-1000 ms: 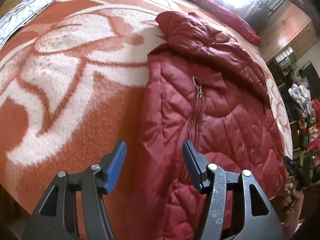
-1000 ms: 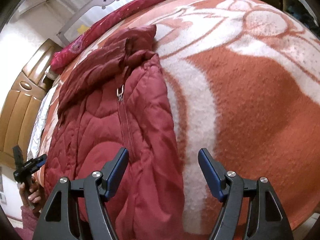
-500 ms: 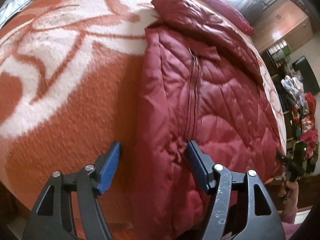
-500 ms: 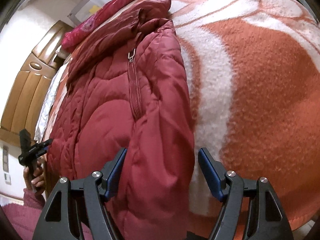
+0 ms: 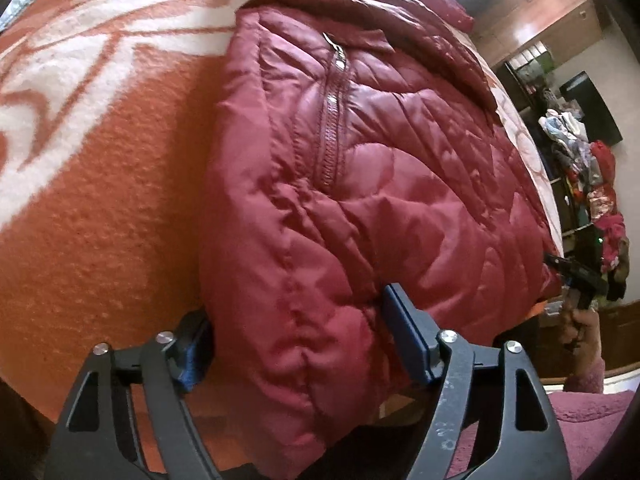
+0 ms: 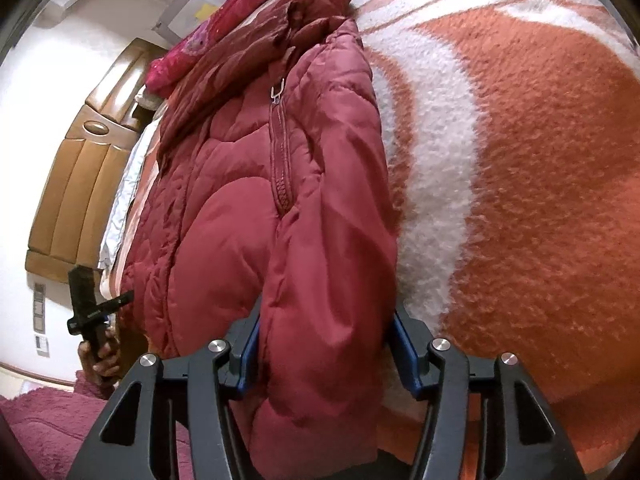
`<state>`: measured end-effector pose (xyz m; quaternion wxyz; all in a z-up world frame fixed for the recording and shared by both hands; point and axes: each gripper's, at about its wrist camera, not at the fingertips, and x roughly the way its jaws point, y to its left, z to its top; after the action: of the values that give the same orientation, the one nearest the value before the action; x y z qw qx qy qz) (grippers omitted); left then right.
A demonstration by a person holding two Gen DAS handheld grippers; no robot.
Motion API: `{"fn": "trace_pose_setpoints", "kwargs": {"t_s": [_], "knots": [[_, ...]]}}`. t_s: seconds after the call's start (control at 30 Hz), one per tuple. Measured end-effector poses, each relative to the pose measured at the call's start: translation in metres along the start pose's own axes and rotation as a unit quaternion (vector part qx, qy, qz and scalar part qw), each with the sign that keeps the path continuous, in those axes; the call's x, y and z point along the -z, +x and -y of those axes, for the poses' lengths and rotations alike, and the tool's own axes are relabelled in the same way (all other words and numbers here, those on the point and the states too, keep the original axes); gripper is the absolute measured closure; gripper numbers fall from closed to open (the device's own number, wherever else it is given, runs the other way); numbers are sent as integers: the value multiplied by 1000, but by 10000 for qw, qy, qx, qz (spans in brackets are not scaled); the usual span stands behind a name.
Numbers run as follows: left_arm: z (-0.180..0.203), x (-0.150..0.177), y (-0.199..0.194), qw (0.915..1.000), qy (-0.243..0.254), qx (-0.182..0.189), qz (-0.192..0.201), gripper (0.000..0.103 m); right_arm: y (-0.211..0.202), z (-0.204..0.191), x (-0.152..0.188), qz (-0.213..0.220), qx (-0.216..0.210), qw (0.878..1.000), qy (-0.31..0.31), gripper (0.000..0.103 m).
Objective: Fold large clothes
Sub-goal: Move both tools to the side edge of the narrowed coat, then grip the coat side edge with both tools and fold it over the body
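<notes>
Orange blanket [image 5: 100, 208] carries a puffy, slippery jacket [image 5: 380, 184]; left tongs [image 5: 304, 344] and right tongs [image 6: 326, 350] straddle its hem, apart, best pinched there.

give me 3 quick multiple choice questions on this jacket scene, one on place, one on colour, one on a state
1. Where does the jacket lie?
A. on an orange and white blanket
B. on a wooden floor
C. on a hanger

2. What colour are the pads of the left hand-held gripper?
A. green
B. blue
C. white

3. How does the right hand-held gripper stand?
A. far from the jacket
B. fingers either side of the jacket's folded edge
C. holding a pillow

Answers:
1 A, the blanket spreads under and beside it.
2 B, blue shows on both fingers.
3 B, fabric fills the gap between its fingers.
</notes>
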<state>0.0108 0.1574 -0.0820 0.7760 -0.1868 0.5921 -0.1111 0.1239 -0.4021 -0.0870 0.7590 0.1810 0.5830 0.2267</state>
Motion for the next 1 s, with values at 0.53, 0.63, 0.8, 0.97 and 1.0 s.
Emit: {"fn": "trace_pose_setpoints", "kwargs": {"t_s": [0.53, 0.63, 0.8, 0.97, 1.0], "knots": [[16, 4, 2, 9982, 449, 395, -33, 70, 6, -1, 2, -272, -402, 9986, -194, 71], [18, 2, -1, 9980, 505, 388, 58, 80, 6, -3, 0, -253, -531, 9980, -221, 77], [24, -2, -17, 9968, 466, 527, 391, 85, 0, -4, -1, 40, -849, 9962, -178, 81], [34, -9, -36, 9931, 513, 739, 757, 87, -12, -2, -3, 366, -1332, 9903, -118, 81], [36, -11, -39, 9925, 521, 763, 806, 87, -14, -2, -5, 415, -1405, 9891, -125, 82]]}}
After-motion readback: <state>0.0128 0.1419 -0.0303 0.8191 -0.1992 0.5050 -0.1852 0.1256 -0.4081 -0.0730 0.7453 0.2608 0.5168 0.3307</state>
